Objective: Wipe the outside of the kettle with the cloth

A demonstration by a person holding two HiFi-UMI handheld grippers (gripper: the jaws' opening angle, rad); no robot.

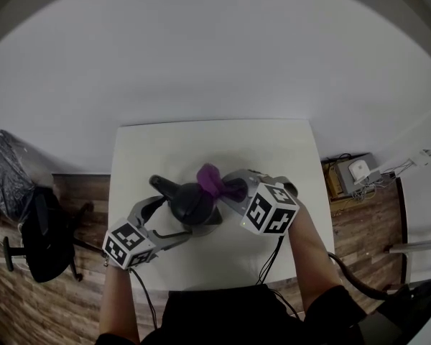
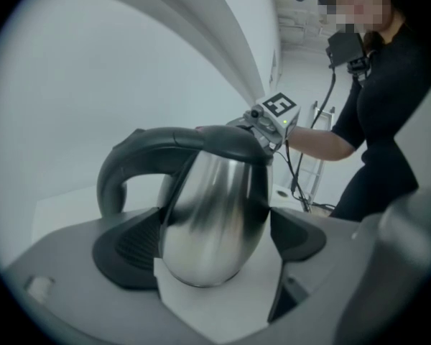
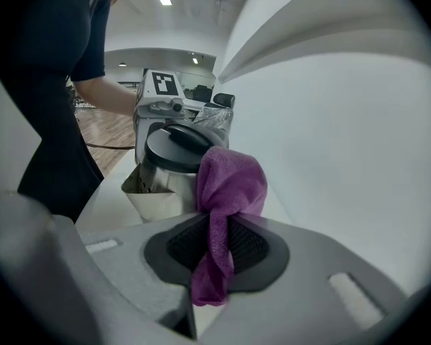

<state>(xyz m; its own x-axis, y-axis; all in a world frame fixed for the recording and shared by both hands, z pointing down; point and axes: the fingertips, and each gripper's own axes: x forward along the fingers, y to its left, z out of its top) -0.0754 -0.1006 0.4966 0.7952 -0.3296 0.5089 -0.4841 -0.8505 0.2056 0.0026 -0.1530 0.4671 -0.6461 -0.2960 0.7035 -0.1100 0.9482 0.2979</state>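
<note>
Kettle (image 1: 190, 201) sits upright near the middle of the table (image 1: 273, 142), a bit closer to the left edge than the right. Steel body, black lid, black loop handle sticking out toward the far-left corner.

Left gripper (image 1: 174, 220) comes in from the near-left side. Left gripper view: its jaws straddle the lower steel body (image 2: 215, 214), one pad on each flank and both look in contact, so it reads as clamped on the kettle. The handle arches off to the left of the frame, and bare white table shows under the belly.

Right gripper (image 1: 226, 189) comes in from the near-right side, angled down at the kettle's top. Its jaws are nearly together, pinching the purple cloth (image 3: 226, 192) between the black pads. One bunch of cloth stands above the pads and a short tail hangs below them. In the right gripper view the bunch lies against the lid rim and upper side of the kettle (image 3: 169, 157). In the head view the cloth (image 1: 210, 178) sits on the far-right part of the lid.

Both marker cubes are visible in the head view, toward the near edge on either side of the kettle.

Off the table: wooden floor, a black chair (image 1: 43, 228) past the left edge, and a box with a white device and cables (image 1: 355, 171) past the right edge.
</note>
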